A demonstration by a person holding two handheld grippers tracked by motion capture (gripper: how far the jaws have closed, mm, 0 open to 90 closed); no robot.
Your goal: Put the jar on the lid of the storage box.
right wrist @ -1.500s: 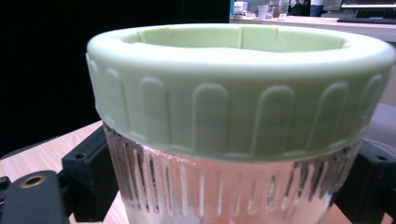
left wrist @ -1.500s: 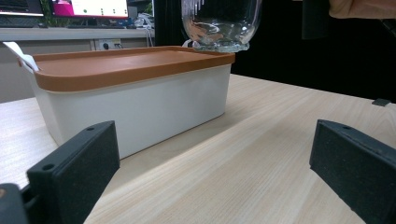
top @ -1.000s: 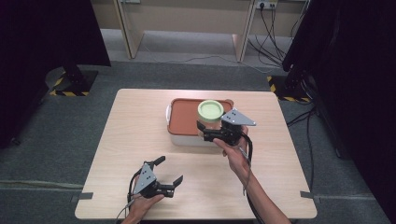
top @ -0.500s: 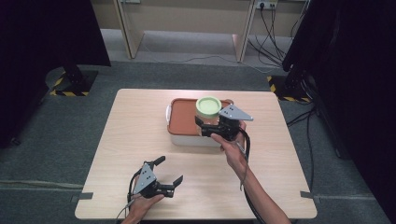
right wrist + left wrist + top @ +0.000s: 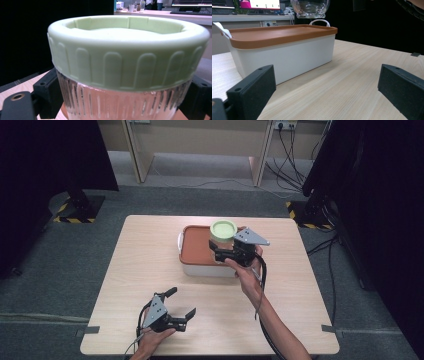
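My right fingers [image 5: 120, 100] squeeze the glass jar [image 5: 223, 231] above the orange-lidded box [image 5: 200, 251]. Next I set it down gently. My left fingers [image 5: 181, 306] stay spread, at 7 o'clock.

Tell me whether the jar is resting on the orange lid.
Apart. The left gripper view shows the jar hanging above the orange lid, with dark background visible between them.

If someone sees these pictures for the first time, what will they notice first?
Probably the glass jar with its pale green lid, held in the air by the right gripper above the orange-lidded box mid-table. Next, the left gripper, open near the table's front edge.
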